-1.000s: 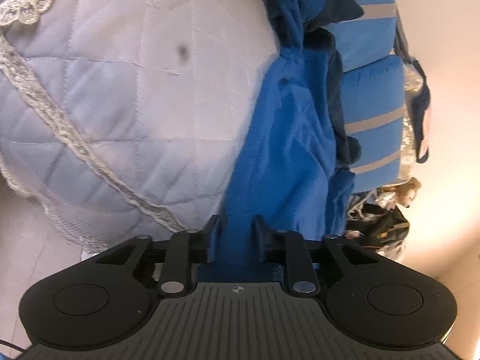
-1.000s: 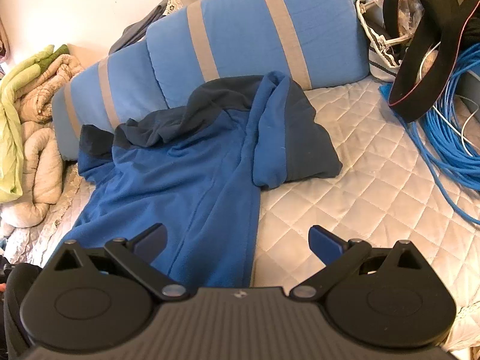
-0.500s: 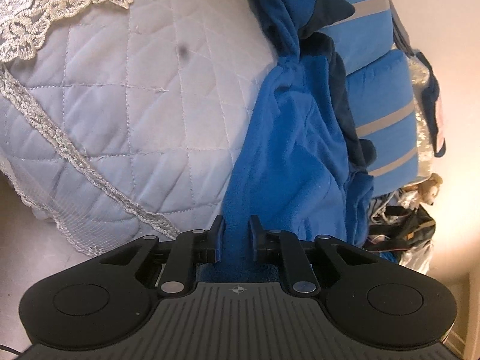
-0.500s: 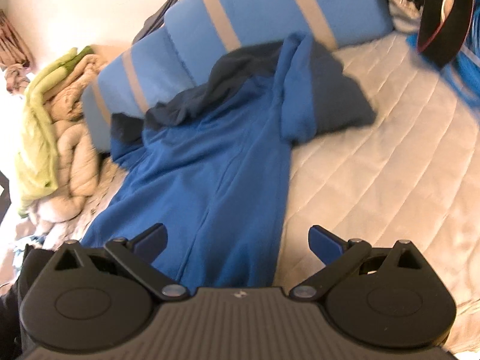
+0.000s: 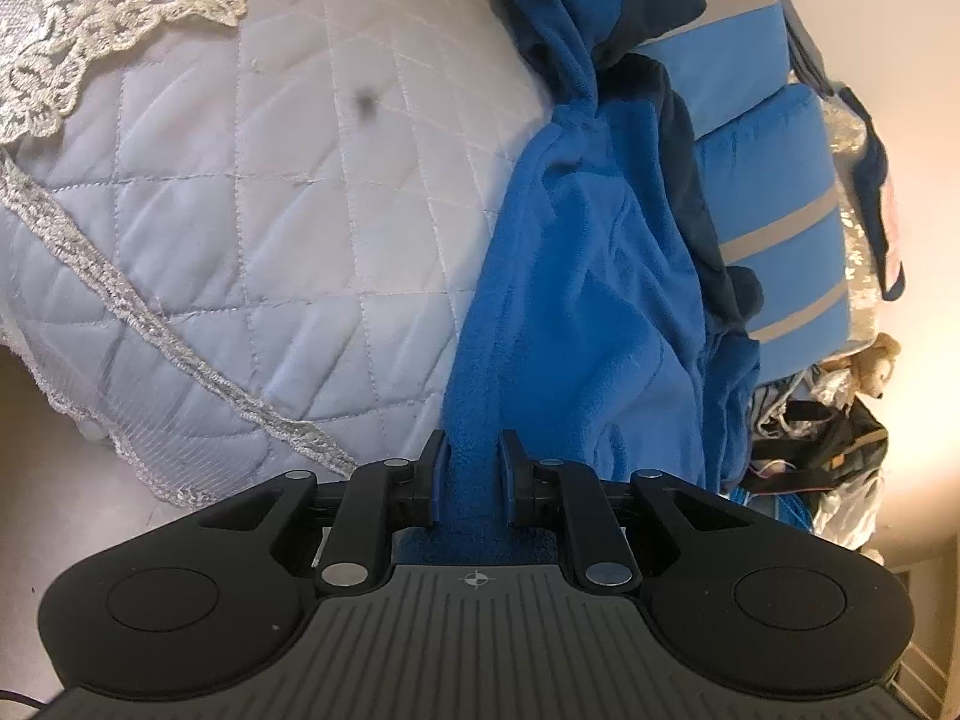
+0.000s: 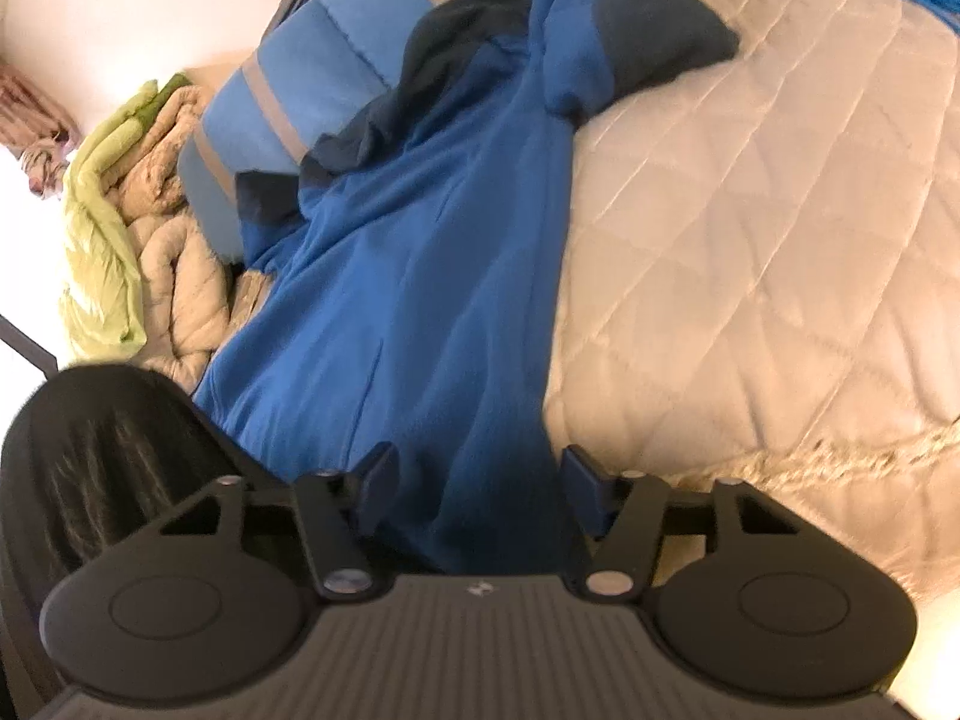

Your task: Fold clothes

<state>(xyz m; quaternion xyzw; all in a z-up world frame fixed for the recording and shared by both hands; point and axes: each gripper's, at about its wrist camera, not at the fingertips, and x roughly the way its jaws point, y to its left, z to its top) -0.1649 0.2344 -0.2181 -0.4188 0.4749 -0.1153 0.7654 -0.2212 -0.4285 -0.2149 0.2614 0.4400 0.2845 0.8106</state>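
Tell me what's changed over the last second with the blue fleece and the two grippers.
The right gripper has come down close over the near hem of the blue fleece; its jaws have just been closing, with the hem between them but not yet pinched. The left gripper stays clamped on its edge of the fleece, barely shifted. The fleece still lies spread on the quilted bed cover.

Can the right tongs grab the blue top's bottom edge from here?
Probably yes. The right tongs have been closing around the blue top, whose hem already lies between the jaws with nothing in the way; the pads don't press yet.
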